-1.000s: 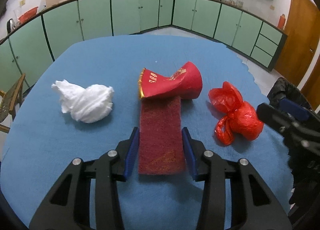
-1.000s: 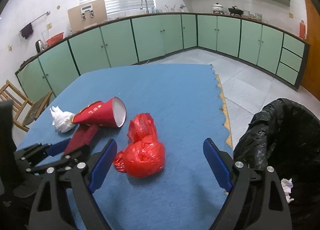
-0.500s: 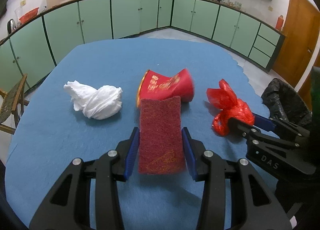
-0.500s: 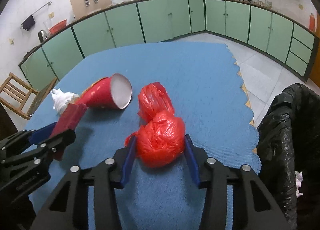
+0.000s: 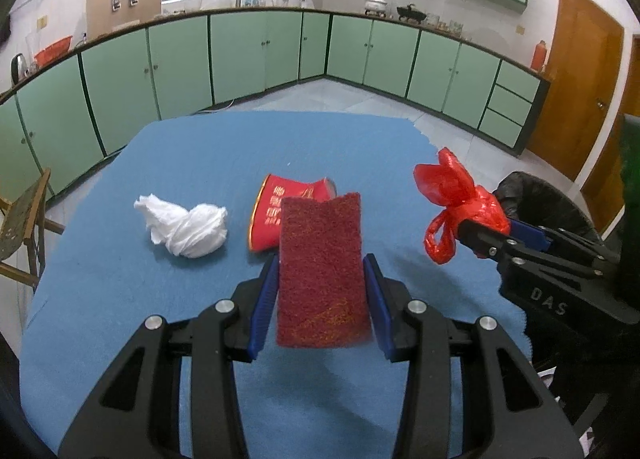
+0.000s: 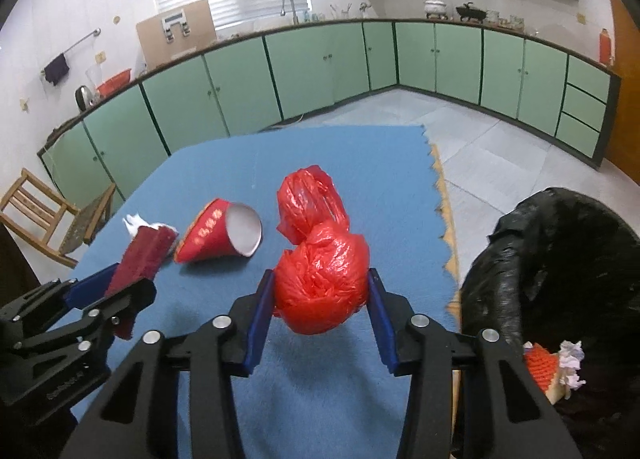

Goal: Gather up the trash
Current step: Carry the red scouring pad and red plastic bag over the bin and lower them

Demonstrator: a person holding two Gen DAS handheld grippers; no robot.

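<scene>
Lifted now, crinkled red bag and scouring pad fill both hand-held grippers.

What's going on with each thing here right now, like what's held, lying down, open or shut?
Left claw: shut on the dark red scouring pad, lifted.
Right claw: shut on the knotted red plastic bag, lifted.
Red paper cup: lying on its side.
White crumpled tissue: lying on the blue table cover.
Black-lined trash bin: open, some trash inside.
</scene>
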